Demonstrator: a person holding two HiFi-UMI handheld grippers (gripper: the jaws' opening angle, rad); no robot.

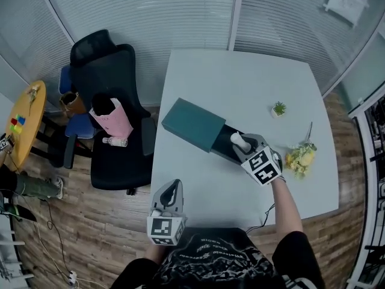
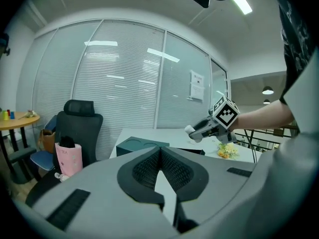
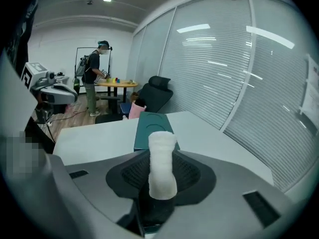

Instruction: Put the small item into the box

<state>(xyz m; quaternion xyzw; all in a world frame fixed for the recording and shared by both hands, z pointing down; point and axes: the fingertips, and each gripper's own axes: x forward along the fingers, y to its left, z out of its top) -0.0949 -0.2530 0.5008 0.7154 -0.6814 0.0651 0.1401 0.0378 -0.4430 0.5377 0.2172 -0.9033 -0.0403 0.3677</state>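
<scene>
A teal box (image 1: 194,123) lies in the middle of the white table (image 1: 240,77), its dark drawer (image 1: 227,147) pulled out toward me. My right gripper (image 1: 242,142) hangs over that drawer, shut on a small white roll (image 1: 237,139). In the right gripper view the roll (image 3: 162,166) stands upright between the pads, with the box (image 3: 149,128) beyond it. My left gripper (image 1: 172,186) sits at the table's near edge, shut and empty. In the left gripper view its pads meet at the tip (image 2: 160,151), and beyond them are the box (image 2: 137,146) and the right gripper (image 2: 199,131).
A small potted plant (image 1: 278,109) and a bunch of yellow flowers (image 1: 301,157) sit on the table's right side. A black office chair (image 1: 111,101) with a pink bag (image 1: 114,118) stands left of the table. Farther off, a person (image 3: 94,78) stands by a round yellow table (image 1: 27,122).
</scene>
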